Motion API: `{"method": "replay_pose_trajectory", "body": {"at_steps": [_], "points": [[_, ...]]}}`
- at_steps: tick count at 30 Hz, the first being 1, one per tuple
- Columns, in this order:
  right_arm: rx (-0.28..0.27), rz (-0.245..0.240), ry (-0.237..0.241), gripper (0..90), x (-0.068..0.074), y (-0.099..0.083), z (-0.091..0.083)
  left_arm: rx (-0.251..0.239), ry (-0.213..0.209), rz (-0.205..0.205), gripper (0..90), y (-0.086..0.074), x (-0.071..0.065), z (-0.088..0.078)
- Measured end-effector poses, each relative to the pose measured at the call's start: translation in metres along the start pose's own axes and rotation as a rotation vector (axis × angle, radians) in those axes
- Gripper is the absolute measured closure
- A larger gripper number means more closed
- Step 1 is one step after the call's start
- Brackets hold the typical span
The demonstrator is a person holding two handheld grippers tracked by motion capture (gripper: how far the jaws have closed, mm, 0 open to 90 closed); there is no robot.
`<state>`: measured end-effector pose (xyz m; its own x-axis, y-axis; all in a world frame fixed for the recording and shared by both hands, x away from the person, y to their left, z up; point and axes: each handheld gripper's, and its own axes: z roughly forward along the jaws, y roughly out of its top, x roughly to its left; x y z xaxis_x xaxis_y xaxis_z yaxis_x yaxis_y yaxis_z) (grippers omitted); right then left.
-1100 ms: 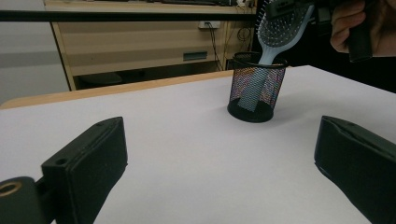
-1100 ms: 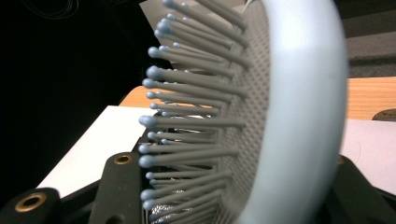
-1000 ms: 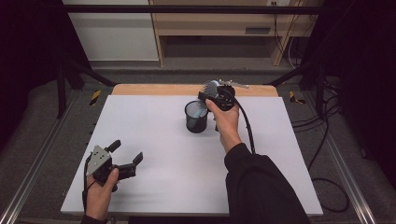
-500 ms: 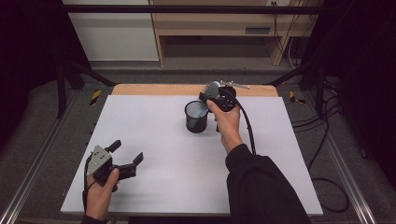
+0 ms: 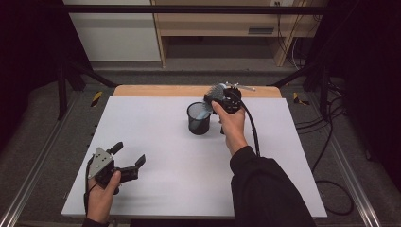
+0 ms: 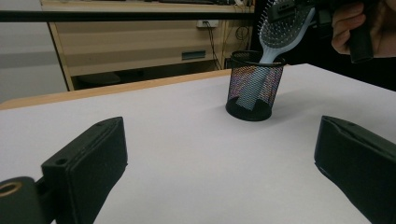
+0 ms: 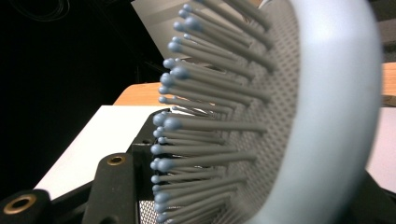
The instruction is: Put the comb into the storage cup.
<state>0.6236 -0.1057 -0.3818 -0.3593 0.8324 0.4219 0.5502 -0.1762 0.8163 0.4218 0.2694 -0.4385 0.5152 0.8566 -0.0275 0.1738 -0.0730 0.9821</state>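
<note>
A light-blue hairbrush [image 5: 217, 90] stands tilted with its handle down in a black mesh cup [image 5: 198, 118] at the far middle of the white table. My right gripper [image 5: 213, 94] holds the brush's head over the cup's rim. In the right gripper view the bristles [image 7: 210, 126] point at the left jaw and the brush's back faces the right jaw. The jaws have just been opening a little, with the head still between them and seemingly touched on both sides. My left gripper [image 5: 129, 153] rests open and empty at the near left, its jaws wide in its own view [image 6: 219, 154], facing the cup [image 6: 254, 86].
The white table top [image 5: 165, 189] has a wooden strip [image 5: 156, 91] along its far edge. A wooden shelf unit [image 5: 222, 23] stands beyond it. Cables [image 5: 331, 142] lie on the floor to the right, and a metal rail [image 5: 28, 189] runs along the left.
</note>
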Motion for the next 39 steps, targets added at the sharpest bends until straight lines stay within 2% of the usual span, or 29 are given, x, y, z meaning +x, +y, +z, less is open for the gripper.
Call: {"method": "replay_pose_trajectory", "body": {"at_steps": [17,29,39], "points": [[-0.002,0.019,-0.016,43.0,-0.0078,-0.0023,-0.0014,0.002,-0.002,0.002,2.7,-0.0001,-0.0002,0.0003],[0.002,0.019,-0.015,41.0,-0.0071,-0.0027,-0.0024,0.005,-0.002,0.005,2.7,-0.0001,0.0001,0.0001],[0.004,0.011,-0.008,32.1,-0.0055,-0.0024,-0.0027,0.005,-0.001,0.005,2.7,-0.0001,0.0,0.0001]]}}
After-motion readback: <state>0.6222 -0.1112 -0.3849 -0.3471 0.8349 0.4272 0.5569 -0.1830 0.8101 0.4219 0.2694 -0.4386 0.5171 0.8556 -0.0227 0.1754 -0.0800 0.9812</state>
